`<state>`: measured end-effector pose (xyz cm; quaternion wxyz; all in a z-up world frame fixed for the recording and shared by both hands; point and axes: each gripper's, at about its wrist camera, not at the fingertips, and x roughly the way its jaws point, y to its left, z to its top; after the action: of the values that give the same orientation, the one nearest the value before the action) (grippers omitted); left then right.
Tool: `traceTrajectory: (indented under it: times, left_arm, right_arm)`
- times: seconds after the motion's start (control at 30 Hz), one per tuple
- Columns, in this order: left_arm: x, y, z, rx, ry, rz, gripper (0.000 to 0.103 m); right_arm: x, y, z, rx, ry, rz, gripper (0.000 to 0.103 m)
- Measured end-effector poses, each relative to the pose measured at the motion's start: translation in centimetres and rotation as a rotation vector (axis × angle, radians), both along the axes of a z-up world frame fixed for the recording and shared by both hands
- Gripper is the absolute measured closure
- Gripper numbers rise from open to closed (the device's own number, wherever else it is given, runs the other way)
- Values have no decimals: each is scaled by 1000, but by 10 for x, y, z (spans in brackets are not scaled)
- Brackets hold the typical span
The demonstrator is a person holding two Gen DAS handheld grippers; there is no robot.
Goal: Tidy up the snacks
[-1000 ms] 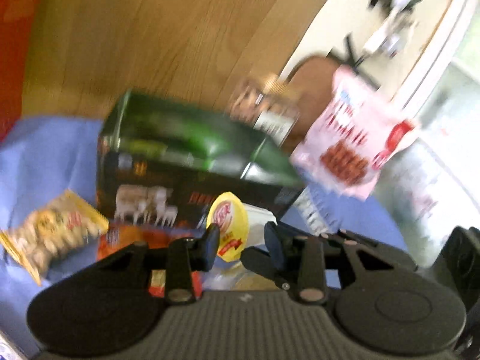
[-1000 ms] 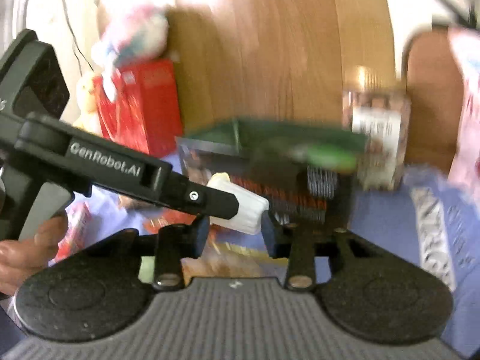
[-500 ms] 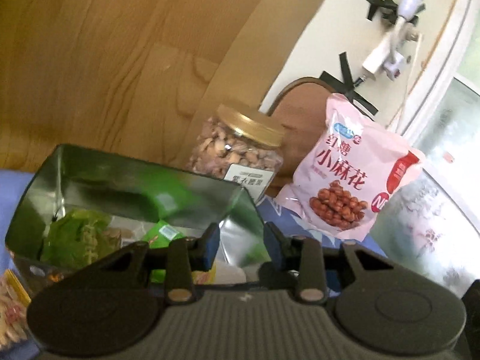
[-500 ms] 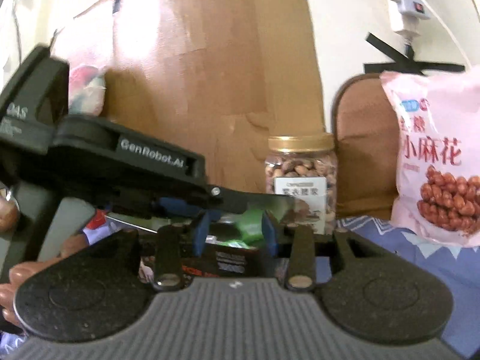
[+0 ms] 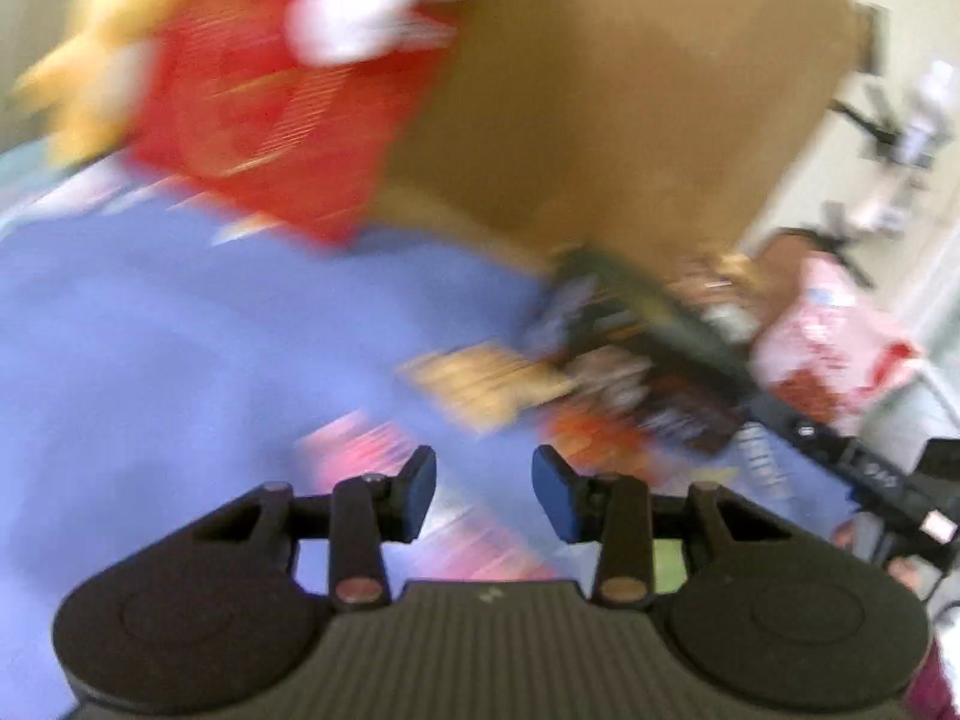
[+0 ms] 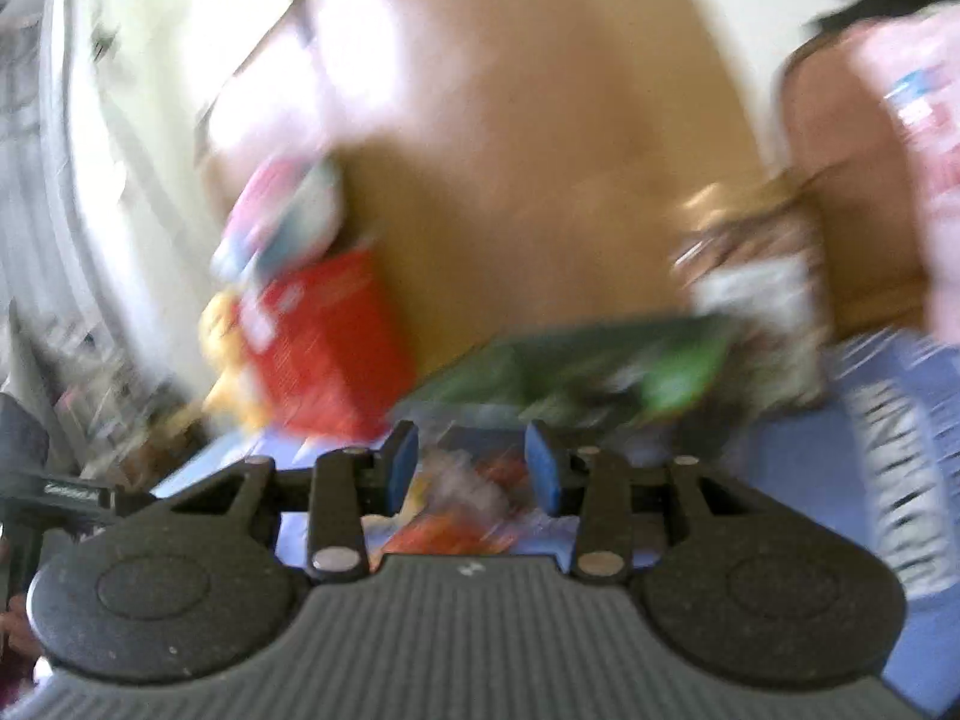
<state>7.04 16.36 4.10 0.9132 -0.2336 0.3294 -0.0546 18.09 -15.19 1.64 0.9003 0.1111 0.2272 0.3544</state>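
Both views blurred; left gripper (image 5: pixel 483 495) empty, jaws parting above blue cloth (image 5: pixel 150 360); right gripper (image 6: pixel 470 468) released, empty, facing green box (image 6: pixel 576 372).

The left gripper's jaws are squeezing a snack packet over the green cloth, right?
Not quite. The left wrist view shows the cloth is blue, not green. The rest needs care too: the left gripper has its jaws opening, with nothing between them.
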Motion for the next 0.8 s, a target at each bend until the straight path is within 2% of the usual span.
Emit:
traceTrajectory:
  times: [0.07, 0.13, 0.2, 0.23, 0.33, 0.47, 0.57, 0.6, 0.63, 0.67, 0.7, 0.8]
  left_arm:
    - [-20, 22, -12, -23, 38, 62, 67]
    - [-30, 37, -22, -75, 40, 101, 67]
    - [-31, 43, -27, -131, 22, 113, 64]
    - [-30, 43, -29, -146, 10, 112, 62]
    - [-27, 35, -36, -123, -20, 104, 61]
    - [-35, 19, -40, -21, -92, 88, 60]
    - [-35, 17, -39, -21, -97, 78, 58]
    - [-35, 18, -40, -30, -98, 78, 58]
    - [-35, 20, -40, -43, -100, 77, 58]
    - [-36, 22, -41, -59, -102, 76, 57]
    - [-36, 24, -41, -77, -103, 75, 56]
    - [-37, 31, -45, -137, -106, 76, 56]
  right_arm:
    - [-3, 30, -3, -93, 26, 55, 60]
    - [-4, 60, -3, -164, 59, 96, 60]
    - [2, 83, -1, -173, 121, 122, 59]
    - [7, 94, 0, -163, 155, 121, 55]
    - [25, 122, -2, -123, 255, 94, 49]
    - [42, 154, -15, -152, 343, 30, 49]
    - [53, 160, -35, -97, 453, -43, 49]
    - [53, 158, -36, -63, 453, -76, 49]
    - [54, 159, -37, -51, 455, -99, 52]
    - [54, 159, -37, -55, 459, -127, 73]
    - [55, 160, -39, -59, 476, -138, 90]
    - [50, 152, -41, -26, 496, -127, 92]
